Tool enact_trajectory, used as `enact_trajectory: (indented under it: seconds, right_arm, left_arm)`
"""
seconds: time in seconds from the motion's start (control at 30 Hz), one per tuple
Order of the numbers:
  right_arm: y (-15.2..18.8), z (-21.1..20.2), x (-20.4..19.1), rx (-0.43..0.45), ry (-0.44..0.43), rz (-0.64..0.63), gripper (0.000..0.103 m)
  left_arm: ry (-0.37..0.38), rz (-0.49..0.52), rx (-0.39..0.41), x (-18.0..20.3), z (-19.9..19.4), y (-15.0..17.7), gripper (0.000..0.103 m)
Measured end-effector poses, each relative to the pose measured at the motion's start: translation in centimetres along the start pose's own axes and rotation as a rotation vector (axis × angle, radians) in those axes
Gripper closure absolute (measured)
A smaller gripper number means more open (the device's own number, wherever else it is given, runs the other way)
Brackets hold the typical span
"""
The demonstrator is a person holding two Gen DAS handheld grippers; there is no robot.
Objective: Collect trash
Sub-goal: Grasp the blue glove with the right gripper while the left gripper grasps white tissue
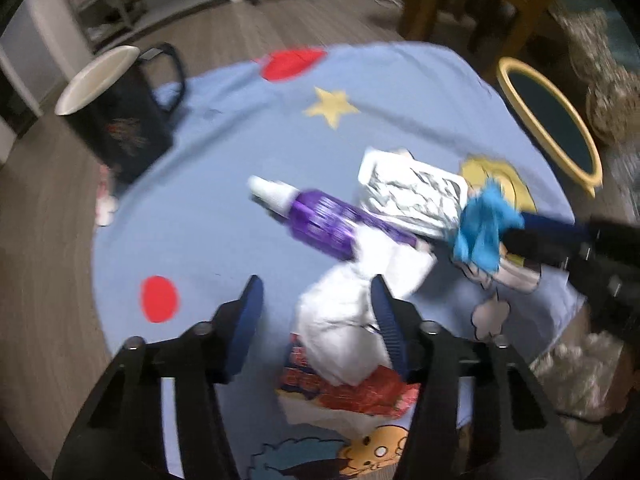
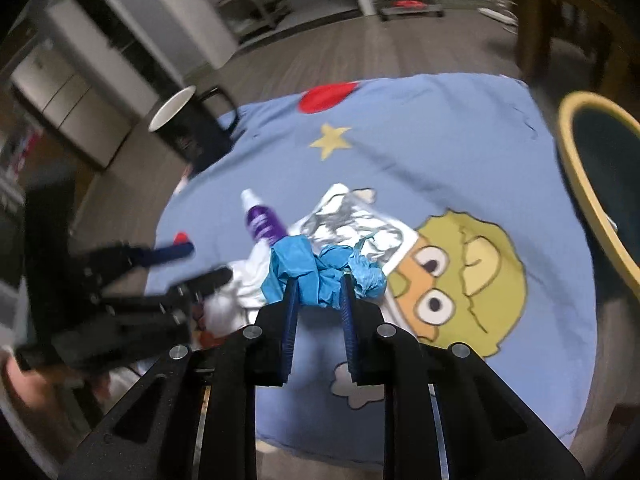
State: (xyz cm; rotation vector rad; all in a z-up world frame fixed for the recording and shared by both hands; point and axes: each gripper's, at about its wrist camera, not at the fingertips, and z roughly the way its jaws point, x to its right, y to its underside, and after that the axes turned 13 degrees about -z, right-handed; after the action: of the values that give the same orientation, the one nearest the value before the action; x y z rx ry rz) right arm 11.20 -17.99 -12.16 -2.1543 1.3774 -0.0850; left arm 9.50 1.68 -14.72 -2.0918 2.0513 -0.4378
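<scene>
The right gripper [image 2: 318, 294] holds the blue glove [image 2: 320, 270] between narrow jaws, above the foil [image 2: 352, 224]. The left gripper [image 1: 316, 300] is wide open over the white paper [image 1: 344, 320]. The bin [image 2: 576, 184] is far right; the loose glove could slip out on the way.

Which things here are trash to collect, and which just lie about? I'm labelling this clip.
Job:
blue glove, held in the right gripper
purple bottle
foil wrapper
white tissue
red wrapper
bin

Lying about:
black mug
cartoon cloth
</scene>
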Motion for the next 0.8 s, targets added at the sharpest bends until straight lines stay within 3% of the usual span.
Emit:
enact_trajectory:
  seconds: [0.03,0.17,0.27,0.47,0.8]
  right_arm:
    - [0.1,-0.1,0.4,-0.003,0.001,0.015,0.081]
    - [-0.1,0.1,0.5,-0.006,0.01,0.008,0.081]
    - [-0.1,0.0,0.5,-0.009,0.013,0.0,0.081]
    - [-0.1,-0.4,0.9,0.003,0.019,0.016,0.081]
    - [-0.4,-2.4,1.9,0.049,0.03,0.057,0.081]
  left_arm:
    - [0.003,0.019,-0.013,0.5,0.4,0.2,0.057]
    - [0.005,0.053,-0.057,1.4,1.5,0.6,0.083]
    - [0.006,0.044,-0.057,1.3,1.3,0.5,0.088]
    - [0.021,0.045,-0.014,1.7,-0.4,0.6,0.089]
    - [0.049,0.085,0.13,3.8,-4.7,0.4,0.089]
